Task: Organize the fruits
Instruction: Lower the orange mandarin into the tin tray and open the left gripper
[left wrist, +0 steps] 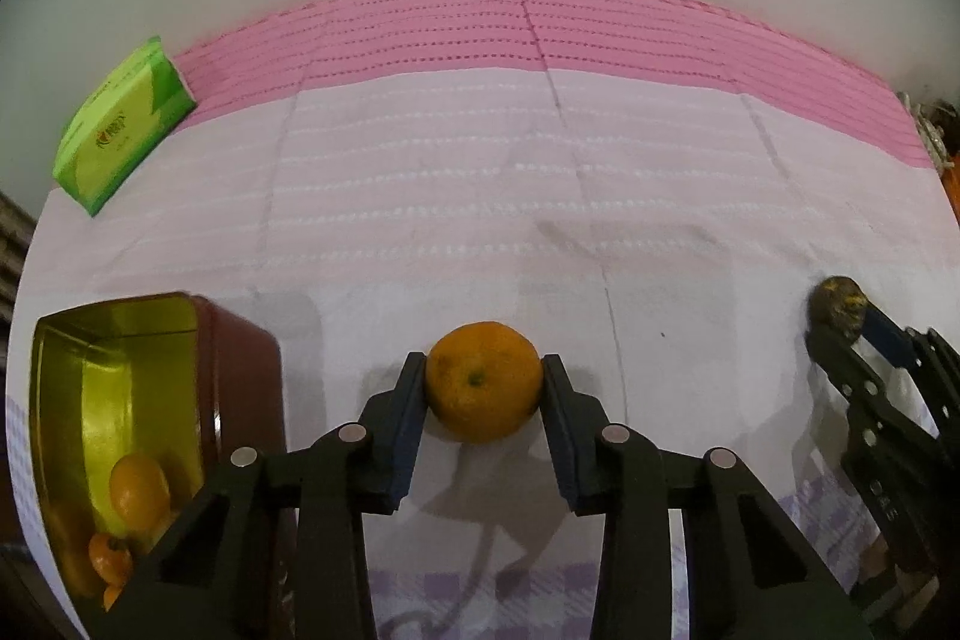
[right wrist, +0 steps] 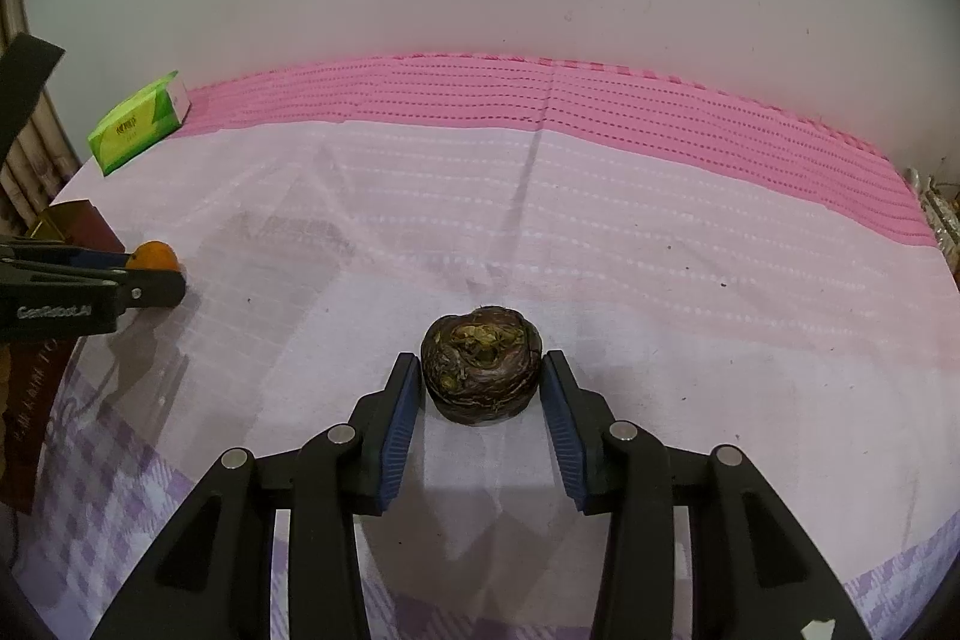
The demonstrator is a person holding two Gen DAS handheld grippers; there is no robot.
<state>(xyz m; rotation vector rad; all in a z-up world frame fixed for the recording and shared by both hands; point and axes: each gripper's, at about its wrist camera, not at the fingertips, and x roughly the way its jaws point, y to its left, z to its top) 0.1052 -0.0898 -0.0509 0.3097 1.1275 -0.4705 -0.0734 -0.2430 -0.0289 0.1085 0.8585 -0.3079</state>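
1. The tin (left wrist: 150,400) is the landmark here: an open red box with a gold lining, standing at the left of the cloth (left wrist: 480,196). Inside it lie several small orange fruits (left wrist: 138,490), so part of the sorting looks done.
2. Far behind the tin, against the wall, lies a green tissue pack (left wrist: 120,130), which seems to have no part in the job.
3. Just right of the tin, the left gripper (left wrist: 483,376) has its fingers set narrow on either side of an orange (left wrist: 483,381). Both pads press against the skin, so I judge the fruit gripped. Its shadow sits right beneath it, and whether it rests on the cloth or is just lifted I cannot tell.
4. Well to the right of the tin, the right gripper (right wrist: 483,382) brackets a dark brown wrinkled fruit (right wrist: 480,370) that rests on the cloth. The left pad looks about touching; a thin gap seems to show at the right pad. The fisheye bends the edges, so I cannot tell whether this grip has closed.
5. My reading of progress: past the start, not finished. Some fruit is in the tin, two pieces remain outside it, and both are at the pick-up step. The orange has the short trip; the brown fruit has the long one across the cloth.
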